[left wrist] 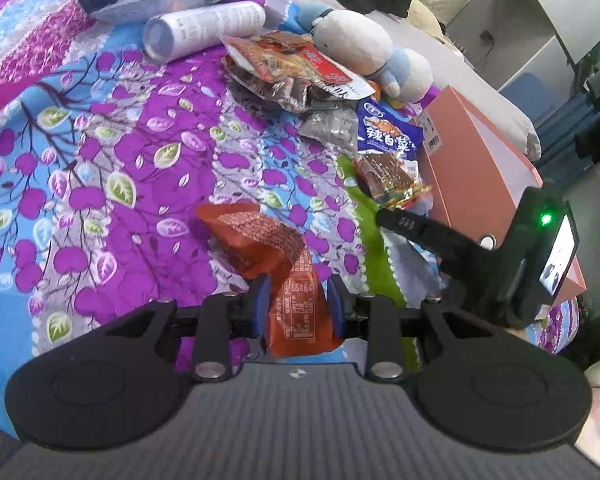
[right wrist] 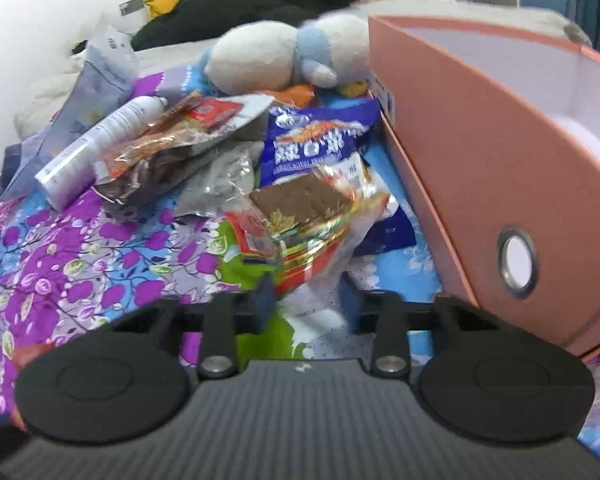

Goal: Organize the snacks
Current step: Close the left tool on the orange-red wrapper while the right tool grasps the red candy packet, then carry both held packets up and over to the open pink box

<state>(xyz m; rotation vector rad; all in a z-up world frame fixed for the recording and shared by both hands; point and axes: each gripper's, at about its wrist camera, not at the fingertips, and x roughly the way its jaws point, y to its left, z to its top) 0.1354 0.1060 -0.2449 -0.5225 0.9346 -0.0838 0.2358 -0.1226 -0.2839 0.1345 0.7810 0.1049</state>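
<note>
**Both claws engaged on packets beside the open box**

Left gripper [left wrist: 299,300]: clamped on an orange packet [left wrist: 260,240], pads pressing its lower end, so the packet stands up off the bedspread [left wrist: 100,160] at lower centre of the frame, apparently lifted for carrying.

Right gripper [right wrist: 306,300]: jaws narrowed around the clear tail of a gold-and-red packet [right wrist: 300,216]; blur prevents confirming whether the pads actually press it.

The pink box [right wrist: 480,160] sits open at the right of the frame, just beside the pile, presumably the destination. A blue packet [right wrist: 316,140], a white can [right wrist: 100,148] and a plush toy [right wrist: 284,56] lie behind, centre and upper left.
</note>
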